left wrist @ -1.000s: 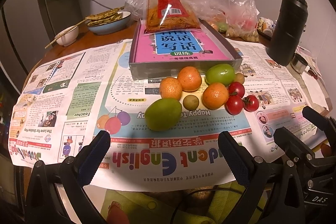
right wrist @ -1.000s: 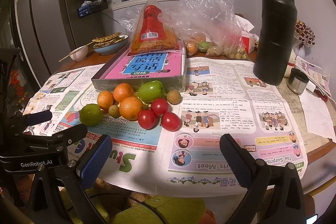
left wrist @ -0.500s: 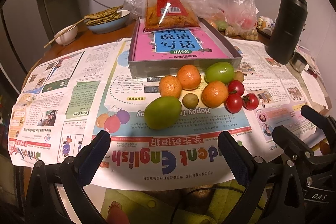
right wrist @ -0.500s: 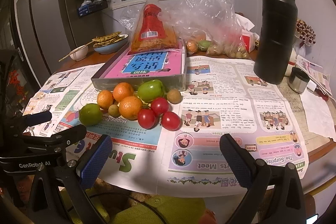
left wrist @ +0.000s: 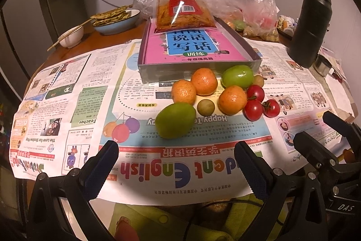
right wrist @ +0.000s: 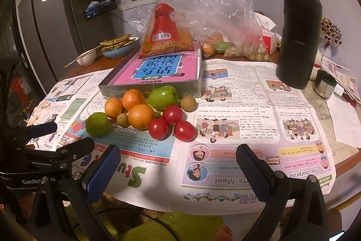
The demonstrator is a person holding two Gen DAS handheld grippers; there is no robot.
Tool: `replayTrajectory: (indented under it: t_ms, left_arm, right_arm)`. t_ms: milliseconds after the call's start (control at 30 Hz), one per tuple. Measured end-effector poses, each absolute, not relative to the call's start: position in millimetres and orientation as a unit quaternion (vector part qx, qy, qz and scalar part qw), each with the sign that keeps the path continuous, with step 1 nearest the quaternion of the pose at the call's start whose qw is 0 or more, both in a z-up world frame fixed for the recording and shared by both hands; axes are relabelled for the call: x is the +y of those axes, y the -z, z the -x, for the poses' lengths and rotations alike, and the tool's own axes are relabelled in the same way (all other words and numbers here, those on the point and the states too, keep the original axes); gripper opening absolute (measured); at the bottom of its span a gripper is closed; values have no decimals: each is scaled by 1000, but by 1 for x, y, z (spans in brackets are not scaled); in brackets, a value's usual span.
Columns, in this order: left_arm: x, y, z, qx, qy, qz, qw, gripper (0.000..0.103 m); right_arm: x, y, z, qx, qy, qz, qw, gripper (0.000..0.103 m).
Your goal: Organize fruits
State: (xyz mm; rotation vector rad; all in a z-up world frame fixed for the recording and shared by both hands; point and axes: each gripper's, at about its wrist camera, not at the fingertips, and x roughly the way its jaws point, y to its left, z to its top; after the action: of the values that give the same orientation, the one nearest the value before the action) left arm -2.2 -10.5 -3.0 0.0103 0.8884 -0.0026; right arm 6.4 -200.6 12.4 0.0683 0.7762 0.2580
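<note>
Fruit pile (left wrist: 216, 98) sits on the newspaper (left wrist: 67, 105) covering the tabletop (left wrist: 90, 44), touching the near wall of the tray (left wrist: 194, 72). All places below are relative to that tray.

Pile: three oranges (left wrist: 204, 81) and a green fruit (left wrist: 237, 76) right against the near wall, a second green fruit (left wrist: 176, 120) further toward the cameras (the nearest piece to the left fingers), three tomatoes (left wrist: 253, 110) at the near-right corner side, plus two small brownish fruits (left wrist: 205, 107).

Left gripper (left wrist: 176, 162): fingers (left wrist: 101, 165) spread wide, holding nothing. It hovers on the near side of the pile, clear of it; the near green fruit lies ahead of the gap between the fingers, not touching.

Right gripper (right wrist: 178, 164): fingers (right wrist: 252, 169) also spread wide, empty. In its view the tomatoes (right wrist: 171, 124) lie ahead and slightly left of the gap, apart from both fingers; the near green fruit (right wrist: 97, 124) is off to the left, above the left finger.

In the tray: a pink book (left wrist: 191, 49) with a snack bag (left wrist: 180, 6) leaning on its far end. Behind the tray, a clear plastic bag (right wrist: 225, 22) with more fruit. Black flask (right wrist: 297, 33) stands well right of the tray; a bowl (left wrist: 115, 19) of flat food well left behind.
</note>
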Motion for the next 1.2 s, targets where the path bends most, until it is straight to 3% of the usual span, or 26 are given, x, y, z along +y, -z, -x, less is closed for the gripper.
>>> replayTrajectory:
  t_ms: [467,800,867,933,1200]
  left_arm:
    - [22,11,-15,443,-12,13,897,102]
    - [10,22,-37,456,40,-29,889,102]
    - [5,23,-40,453,52,-40,889,102]
    - [1,24,-43,450,56,-52,890,101]
    - [3,32,-58,462,71,-49,883,89]
  right_arm:
    - [-202,2,-26,401,-117,-27,908,103]
    - [-207,16,-51,411,-122,-9,903,103]
    - [-206,19,-56,412,-125,0,903,100]
    - [-205,23,-60,419,-128,10,899,90]
    - [-198,32,-68,425,-144,23,893,65]
